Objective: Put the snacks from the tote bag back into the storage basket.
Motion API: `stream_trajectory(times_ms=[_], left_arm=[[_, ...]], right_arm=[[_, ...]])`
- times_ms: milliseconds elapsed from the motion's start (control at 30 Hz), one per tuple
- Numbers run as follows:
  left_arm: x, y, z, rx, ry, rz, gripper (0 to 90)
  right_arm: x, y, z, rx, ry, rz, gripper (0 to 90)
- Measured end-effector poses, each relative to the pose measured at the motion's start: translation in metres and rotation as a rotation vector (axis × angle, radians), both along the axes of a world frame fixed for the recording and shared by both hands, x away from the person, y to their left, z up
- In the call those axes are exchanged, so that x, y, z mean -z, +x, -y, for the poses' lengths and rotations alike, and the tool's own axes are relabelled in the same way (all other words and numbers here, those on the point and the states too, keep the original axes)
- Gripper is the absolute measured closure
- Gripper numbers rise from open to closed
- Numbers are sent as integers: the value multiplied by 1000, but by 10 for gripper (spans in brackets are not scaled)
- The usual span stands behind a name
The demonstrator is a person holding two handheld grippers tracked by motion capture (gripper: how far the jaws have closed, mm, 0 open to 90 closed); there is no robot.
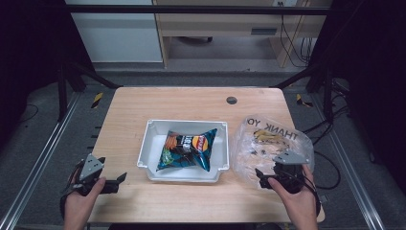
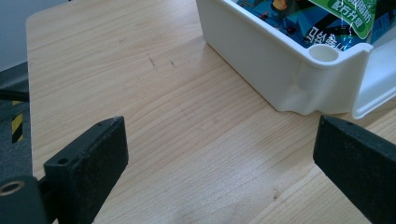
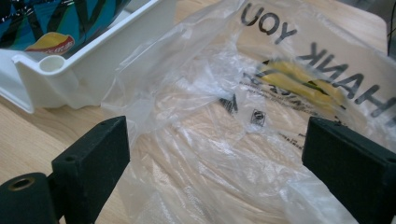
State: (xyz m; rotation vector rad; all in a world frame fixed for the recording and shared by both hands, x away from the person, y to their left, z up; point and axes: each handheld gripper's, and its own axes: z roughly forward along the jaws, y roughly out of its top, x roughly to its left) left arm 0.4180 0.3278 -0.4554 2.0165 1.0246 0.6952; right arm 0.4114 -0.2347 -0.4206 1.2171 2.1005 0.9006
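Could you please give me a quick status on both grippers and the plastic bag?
Left gripper open, idle by the tray. Right gripper open over the plastic bag, not gripping. Chip bag in tray. Nothing in the way.

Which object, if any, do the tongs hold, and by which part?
Nothing is held. The left tongs stand open over bare table; the right tongs stand open around the clear plastic bag, not closed on it.

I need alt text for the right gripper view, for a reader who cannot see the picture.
A crumpled clear plastic bag printed with black THANK YOU letters lies on the light wooden table, between the open black jaws of the right gripper. At the upper left stands a white plastic bin holding a blue snack packet.
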Motion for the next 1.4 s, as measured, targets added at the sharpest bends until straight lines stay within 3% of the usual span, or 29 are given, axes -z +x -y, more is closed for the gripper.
stream_trajectory(times_ms=[467,767,1400], left_arm=[[0,0,0,3,2,-2,28],[1,0,2,8,5,-4,29],[1,1,2,12,6,-6,29]], right_arm=[[14,0,-11,-49,7,-14,72],[25,1,-21,-81,-15,-25,69],[53,14,-37,-127,-36,-84,67]])
